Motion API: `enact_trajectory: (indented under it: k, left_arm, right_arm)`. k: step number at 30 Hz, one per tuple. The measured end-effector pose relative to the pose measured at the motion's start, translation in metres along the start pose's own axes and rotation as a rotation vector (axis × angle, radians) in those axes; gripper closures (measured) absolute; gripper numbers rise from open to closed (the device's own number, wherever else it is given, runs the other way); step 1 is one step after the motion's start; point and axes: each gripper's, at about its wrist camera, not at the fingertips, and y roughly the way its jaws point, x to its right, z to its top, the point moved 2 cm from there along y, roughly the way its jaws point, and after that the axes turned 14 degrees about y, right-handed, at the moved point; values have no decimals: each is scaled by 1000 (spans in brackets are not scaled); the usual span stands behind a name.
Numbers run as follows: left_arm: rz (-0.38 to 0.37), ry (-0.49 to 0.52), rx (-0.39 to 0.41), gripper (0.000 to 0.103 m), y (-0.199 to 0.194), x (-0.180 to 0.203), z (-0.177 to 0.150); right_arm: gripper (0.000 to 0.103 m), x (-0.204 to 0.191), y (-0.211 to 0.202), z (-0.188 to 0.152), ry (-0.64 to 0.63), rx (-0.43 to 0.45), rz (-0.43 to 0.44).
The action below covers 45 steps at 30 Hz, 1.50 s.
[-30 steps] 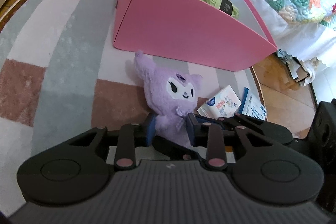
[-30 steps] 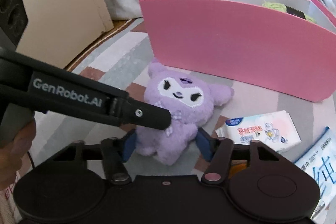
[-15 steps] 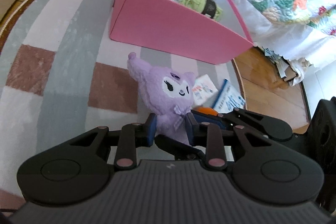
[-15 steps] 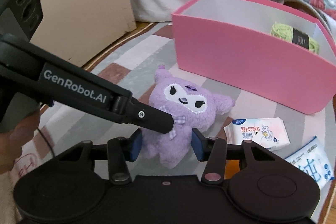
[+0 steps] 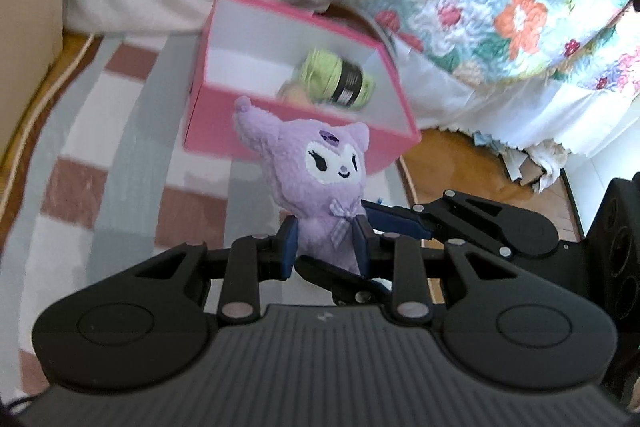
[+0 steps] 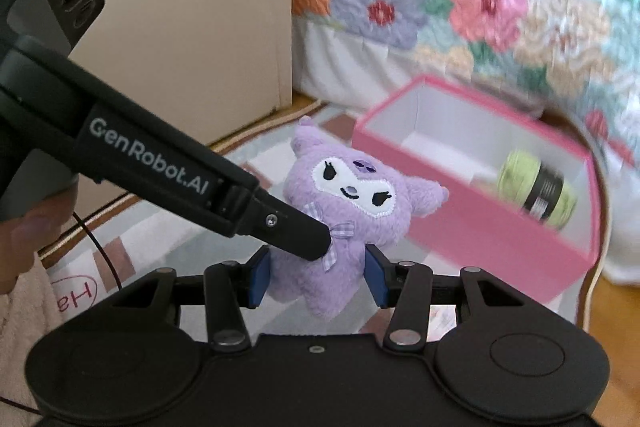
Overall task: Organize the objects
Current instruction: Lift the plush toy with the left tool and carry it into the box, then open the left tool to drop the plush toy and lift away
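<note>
Purple plush toy (image 5: 320, 183) clamped by left tool (image 5: 325, 247) and right tool (image 6: 317, 277), lifted above rug.

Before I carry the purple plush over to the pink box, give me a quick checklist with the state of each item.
1. Left claw shut on the purple plush: ok, its pads press the plush's lower body.
2. Right claw gripping too: ok, its pads squeeze the plush's body from both sides.
3. Plush clear of the rug: ok, it hangs in the air in front of the pink box.
4. Free room in the box: ok, only the green yarn ball sits at one end.
5. Box opening unobstructed: ok, top is open.
6. Grip secure enough for travel: cannot tell.
</note>
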Motion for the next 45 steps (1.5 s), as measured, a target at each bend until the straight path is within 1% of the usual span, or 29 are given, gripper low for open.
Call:
enact_trajectory:
  k: [5, 10, 14, 18, 21, 24, 28, 30, 33, 35, 38, 40, 42, 45]
  left_arm:
    - [21, 21, -10, 75, -6, 10, 46]
    - [48, 49, -6, 75, -2, 14, 95]
    - [80, 42, -22, 75, 16, 7, 127]
    - [111, 16, -49, 75, 47, -9, 149]
    - [122, -31, -85, 75, 78, -25, 155]
    - [142, -86, -125, 75, 111, -39, 156]
    - [159, -127, -165, 75, 147, -53, 151]
    - [156, -155, -195, 75, 163, -62, 148]
    - [148, -182, -235, 74, 180, -71, 143]
    - [147, -221, -260, 74, 189, -77, 138]
    - [154, -248, -293, 74, 203, -81, 130]
    - [158, -269, -318, 74, 210, -83, 126]
    - [156, -275, -315, 74, 213, -82, 125]
    - [154, -292, -322, 73, 215, -82, 122]
  right_arm:
    - [49, 8, -12, 38, -57, 32, 6]
    - [49, 26, -12, 79, -111, 50, 12]
    - [49, 44, 0, 111, -134, 44, 26]
    - [49, 67, 28, 132, -129, 2, 46]
    - [49, 86, 55, 138, -125, -11, 60]
    - [49, 104, 86, 139, -86, -64, 75]
    - [50, 124, 126, 130, -50, -131, 91]
    - [50, 130, 142, 125, -38, -146, 92]
    - [50, 141, 164, 119, 8, -194, 110]
    - [50, 148, 173, 114, 39, -221, 128]
    - [50, 162, 188, 105, 125, -271, 169]
    - [50, 167, 197, 100, 165, -307, 174]
    - [50, 168, 201, 96, 179, -350, 180]
    - [50, 171, 204, 96, 196, -381, 185]
